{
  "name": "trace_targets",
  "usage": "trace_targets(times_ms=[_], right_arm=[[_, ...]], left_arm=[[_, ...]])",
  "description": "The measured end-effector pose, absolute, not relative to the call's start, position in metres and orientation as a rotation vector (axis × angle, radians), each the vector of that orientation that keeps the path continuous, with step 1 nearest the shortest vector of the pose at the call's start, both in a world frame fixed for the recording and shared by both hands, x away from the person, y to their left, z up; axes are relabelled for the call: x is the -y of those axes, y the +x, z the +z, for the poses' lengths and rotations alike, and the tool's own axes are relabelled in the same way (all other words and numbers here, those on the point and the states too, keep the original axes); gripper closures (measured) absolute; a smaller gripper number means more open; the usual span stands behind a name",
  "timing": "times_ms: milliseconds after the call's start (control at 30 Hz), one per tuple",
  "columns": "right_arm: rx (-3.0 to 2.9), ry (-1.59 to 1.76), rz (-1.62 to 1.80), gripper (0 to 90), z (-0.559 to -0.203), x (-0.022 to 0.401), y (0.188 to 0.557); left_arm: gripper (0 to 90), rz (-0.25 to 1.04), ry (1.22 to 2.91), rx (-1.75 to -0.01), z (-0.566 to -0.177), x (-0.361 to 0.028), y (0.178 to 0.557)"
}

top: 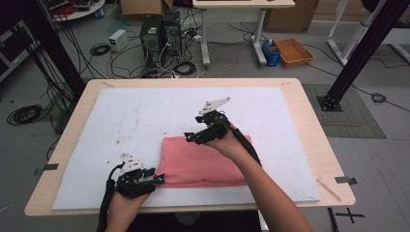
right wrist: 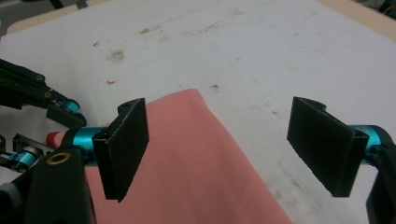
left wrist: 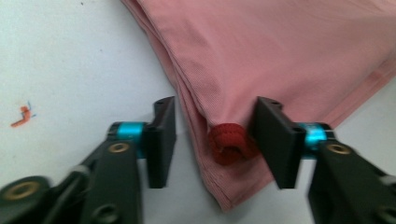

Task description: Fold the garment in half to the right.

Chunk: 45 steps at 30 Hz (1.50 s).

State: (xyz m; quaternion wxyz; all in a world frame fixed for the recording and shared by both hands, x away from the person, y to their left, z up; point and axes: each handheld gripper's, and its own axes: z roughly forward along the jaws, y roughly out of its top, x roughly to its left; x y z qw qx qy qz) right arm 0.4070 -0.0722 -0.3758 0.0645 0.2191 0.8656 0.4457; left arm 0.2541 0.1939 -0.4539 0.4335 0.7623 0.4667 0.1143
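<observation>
White mat [top: 145,116]: both tools gaping, L tool [left wrist: 215,140] straddles pink cloth [top: 203,164] corner w/ red tab [left wrist: 227,143].

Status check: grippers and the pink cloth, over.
Left gripper open, jaws astride pink cloth corner. Right gripper open above cloth's far edge. Nothing blocking.

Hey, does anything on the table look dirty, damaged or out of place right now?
Yes. The white mat carries brownish stains and red specks left of the folded pink cloth, with more beyond its far edge. A small dark red rolled bit sits at the cloth's corner between the open left tool jaws.
</observation>
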Motion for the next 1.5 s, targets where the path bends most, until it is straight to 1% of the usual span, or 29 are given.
trace_targets(times_ms=[67, 200, 300, 433, 633, 667, 733, 767, 900, 1167, 1267, 1500], right_arm=[[-2.657, 0.637, 1.316, 20.4, -0.381, 0.056, 0.411], [-2.746, 0.625, 1.232, 20.4, -0.4, 0.023, 0.419], [-2.79, 0.615, 1.16, 21.3, -0.413, 0.005, 0.424], [-2.818, 0.632, 1.118, 28.2, -0.425, -0.011, 0.429], [-2.871, 0.57, 1.027, 59.1, -0.434, -0.025, 0.43], [-2.882, 0.544, 1.031, 68.2, -0.433, -0.025, 0.43], [-2.89, 0.534, 1.024, 81.4, -0.432, -0.027, 0.428], [-2.885, 0.513, 1.0, 84.7, -0.431, -0.027, 0.428], [-2.873, 0.494, 1.014, 86.3, -0.427, -0.03, 0.426], [-2.797, 0.476, 1.135, 86.4, -0.404, -0.023, 0.42], [-2.778, 0.462, 1.173, 86.4, -0.394, -0.013, 0.417], [-2.681, 0.487, 1.289, 86.3, -0.368, 0.028, 0.41]], left_arm=[[66.4, 0.26, 1.892, -1.163, -0.454, -0.194, 0.253], [76.0, 0.241, 1.899, -1.148, -0.455, -0.191, 0.252], [80.0, 0.237, 1.906, -1.134, -0.455, -0.189, 0.251], [82.4, 0.2, 1.882, -1.132, -0.456, -0.193, 0.253], [83.3, 0.189, 1.88, -1.105, -0.453, -0.196, 0.254], [83.3, 0.184, 1.878, -1.105, -0.452, -0.196, 0.254], [83.4, 0.182, 1.88, -1.094, -0.45, -0.198, 0.255], [83.4, 0.183, 1.88, -1.091, -0.45, -0.198, 0.255], [83.5, 0.179, 1.877, -1.08, -0.447, -0.201, 0.254], [83.5, 0.164, 1.836, -1.053, -0.436, -0.206, 0.252], [83.5, 0.159, 1.833, -1.0, -0.423, -0.199, 0.252], [83.5, 0.122, 1.831, -0.865, -0.394, -0.176, 0.262]])
